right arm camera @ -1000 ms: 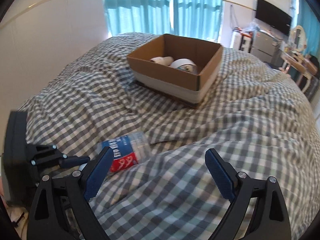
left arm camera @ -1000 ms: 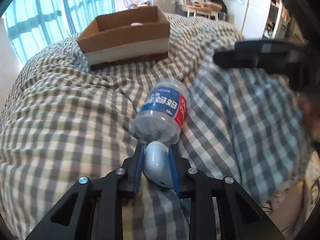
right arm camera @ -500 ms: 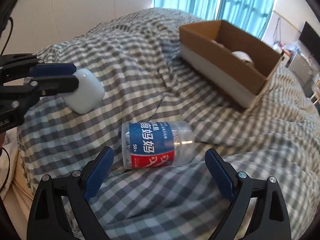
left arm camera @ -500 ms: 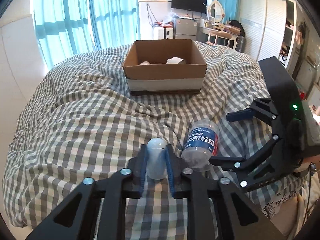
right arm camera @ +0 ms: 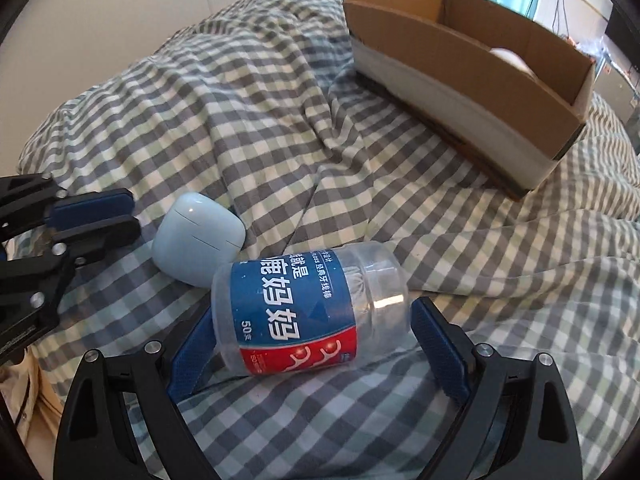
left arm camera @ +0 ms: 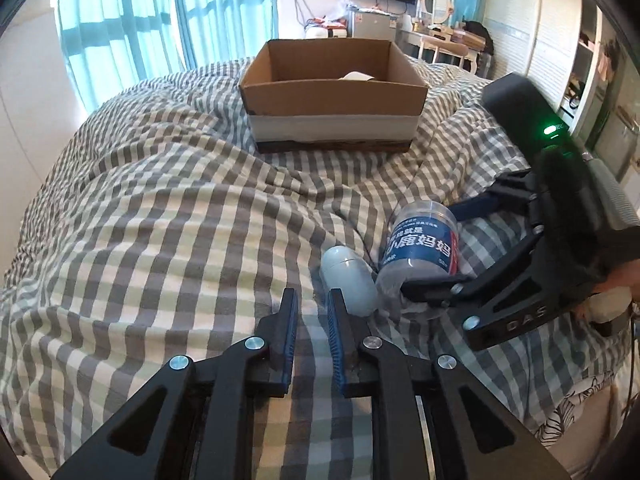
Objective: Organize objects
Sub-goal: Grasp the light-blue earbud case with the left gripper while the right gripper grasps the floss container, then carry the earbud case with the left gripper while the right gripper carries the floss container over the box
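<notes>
Landmark: the cardboard box (left arm camera: 334, 92) sits on the checked quilt (left arm camera: 160, 232); every place below is told from it.
Box contents: something white shows over its wall in both views; I cannot tell what it is.
My left gripper (left arm camera: 312, 312): jaws drawn in to a narrow gap with nothing between the blue pads. It is on the near side of the box, well apart from it, pointing down at the quilt.
Earbud case (right arm camera: 199, 237): pale blue and rounded, lying loose on the quilt on the near side of the box. It is just outside my left gripper's right finger, at its tip, and is not gripped.
Case and jar: the case lies right against the jar's end; from the right wrist view they look to be touching.
Plastic jar (right arm camera: 310, 308): clear, with a blue and red label, on its side on the quilt, nearer to me than the box and well apart from it.
My right gripper (right arm camera: 310, 332): jaws spread wide, one pad at each end of the jar. The right pad stands just clear of the jar's end; the left pad is partly hidden behind the jar, so I cannot tell whether it touches.
Room behind the box: turquoise curtains (left arm camera: 120, 28).
</notes>
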{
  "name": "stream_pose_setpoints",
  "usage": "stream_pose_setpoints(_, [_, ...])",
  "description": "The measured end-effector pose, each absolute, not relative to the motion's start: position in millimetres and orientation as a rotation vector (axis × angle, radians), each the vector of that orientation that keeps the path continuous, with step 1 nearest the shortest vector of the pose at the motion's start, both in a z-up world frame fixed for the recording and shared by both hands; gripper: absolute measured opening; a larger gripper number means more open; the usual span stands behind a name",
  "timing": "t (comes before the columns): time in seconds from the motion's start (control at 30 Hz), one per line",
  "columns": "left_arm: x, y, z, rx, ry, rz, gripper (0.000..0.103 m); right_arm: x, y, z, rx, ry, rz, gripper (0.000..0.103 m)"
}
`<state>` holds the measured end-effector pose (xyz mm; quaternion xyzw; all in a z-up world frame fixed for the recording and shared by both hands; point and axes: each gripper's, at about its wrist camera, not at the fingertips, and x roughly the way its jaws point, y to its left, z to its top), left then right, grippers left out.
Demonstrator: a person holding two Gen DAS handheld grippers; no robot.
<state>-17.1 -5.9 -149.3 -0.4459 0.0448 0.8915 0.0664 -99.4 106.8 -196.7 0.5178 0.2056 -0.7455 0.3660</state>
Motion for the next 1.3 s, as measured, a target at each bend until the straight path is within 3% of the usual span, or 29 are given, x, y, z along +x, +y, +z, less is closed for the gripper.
stream_pose_setpoints(0.07, [-16.4,-4.0,-148.5,-1.337,0.143,2.679,0.018,-98.9,107.7,-197.1,1.351,0.525,-1.925,0.092])
stream_pose_setpoints(0.17, [-16.3,-1.9,-147.5,-1.322,0.154,2.674,0.034,-93.7,116.4,-182.5,1.311,0.503,-2.008,0.091])
stream_pose_setpoints(0.23, [-16.5,0.3,-145.8,-1.303,0.152,2.675,0.050,-92.0,125.4,-168.0,1.269,0.482,-2.069,0.091])
stream_pose_setpoints(0.3, [-18.9,3.3,-143.8,-1.279,0.156,2.670,0.053,-92.9,134.9,-151.6,1.225,0.455,-2.122,0.091])
stream_pose_setpoints(0.5, [-36.2,29.1,-152.5,-1.301,0.228,2.593,0.053,-95.1,152.1,-112.5,1.064,0.604,-2.289,0.091])
stream_pose_setpoints(0.7, [-53.4,55.3,-181.0,-1.391,0.324,2.486,0.053,-108.8,170.7,-108.9,1.063,0.532,-2.305,0.091])
stream_pose_setpoints(0.83, [-63.7,50.4,-200.8,-1.487,0.272,2.415,0.051,-115.0,183.0,-117.8,1.095,0.441,-2.280,0.091])
stream_pose_setpoints(1.3, [-48.9,57.3,-174.1,-1.418,0.319,2.462,0.049,-102.8,194.7,-111.2,1.064,0.371,-2.305,0.091])
